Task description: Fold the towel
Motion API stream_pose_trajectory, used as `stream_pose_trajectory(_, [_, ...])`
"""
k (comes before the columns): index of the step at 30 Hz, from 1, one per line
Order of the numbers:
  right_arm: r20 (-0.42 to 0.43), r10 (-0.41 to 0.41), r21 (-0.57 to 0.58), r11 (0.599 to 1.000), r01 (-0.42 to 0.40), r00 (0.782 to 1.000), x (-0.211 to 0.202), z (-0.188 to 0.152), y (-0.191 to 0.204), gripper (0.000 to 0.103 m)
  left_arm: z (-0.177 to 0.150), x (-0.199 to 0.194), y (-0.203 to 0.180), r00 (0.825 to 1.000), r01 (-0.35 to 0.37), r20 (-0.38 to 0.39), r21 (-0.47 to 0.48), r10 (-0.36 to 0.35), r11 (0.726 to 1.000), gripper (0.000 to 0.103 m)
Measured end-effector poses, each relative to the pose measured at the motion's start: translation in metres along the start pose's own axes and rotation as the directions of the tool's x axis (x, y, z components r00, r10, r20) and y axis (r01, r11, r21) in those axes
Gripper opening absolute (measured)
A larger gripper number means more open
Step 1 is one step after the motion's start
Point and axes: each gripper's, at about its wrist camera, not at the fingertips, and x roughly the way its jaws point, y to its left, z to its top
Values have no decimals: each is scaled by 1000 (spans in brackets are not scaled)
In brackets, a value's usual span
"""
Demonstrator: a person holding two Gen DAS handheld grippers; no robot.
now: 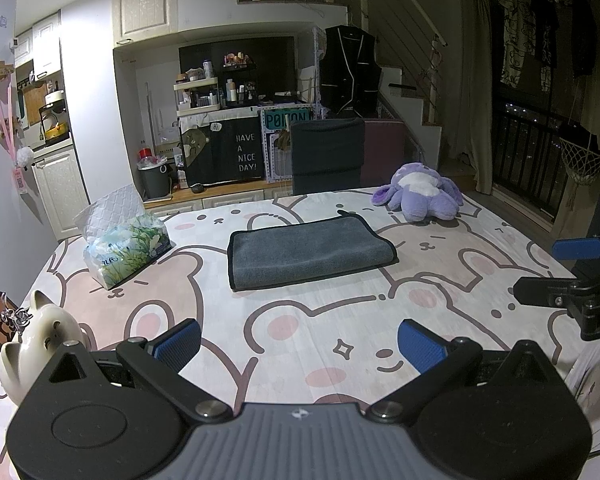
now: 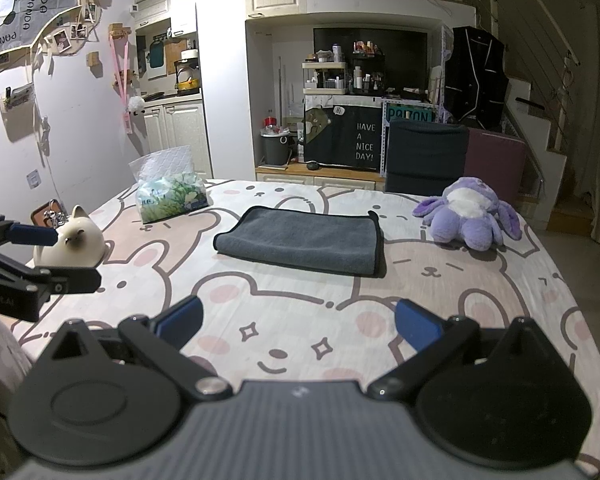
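Observation:
A grey towel [image 1: 308, 250] with a black hem lies folded into a flat rectangle in the middle of the table; it also shows in the right wrist view [image 2: 302, 240]. My left gripper [image 1: 298, 344] is open and empty, hovering near the table's front edge, well short of the towel. My right gripper [image 2: 298, 322] is open and empty too, also short of the towel. Each gripper shows in the other's view, the right one [image 1: 556, 276] at the right edge, the left one [image 2: 56, 258] at the left edge.
A bear-print cloth covers the table [image 1: 300, 320]. A tissue pack [image 1: 126, 250] lies at the back left, a purple plush toy [image 1: 420, 198] at the back right, a white cat figurine [image 1: 40, 336] at the front left. A dark chair [image 1: 326, 156] stands behind the table.

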Motion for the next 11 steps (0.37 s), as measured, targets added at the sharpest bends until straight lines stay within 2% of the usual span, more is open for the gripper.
stream_pose_trajectory(11, [-1, 1, 1, 1000, -1, 1000, 0, 0, 0, 103, 0, 0, 1, 1000, -2, -2, -1, 2, 1000, 103])
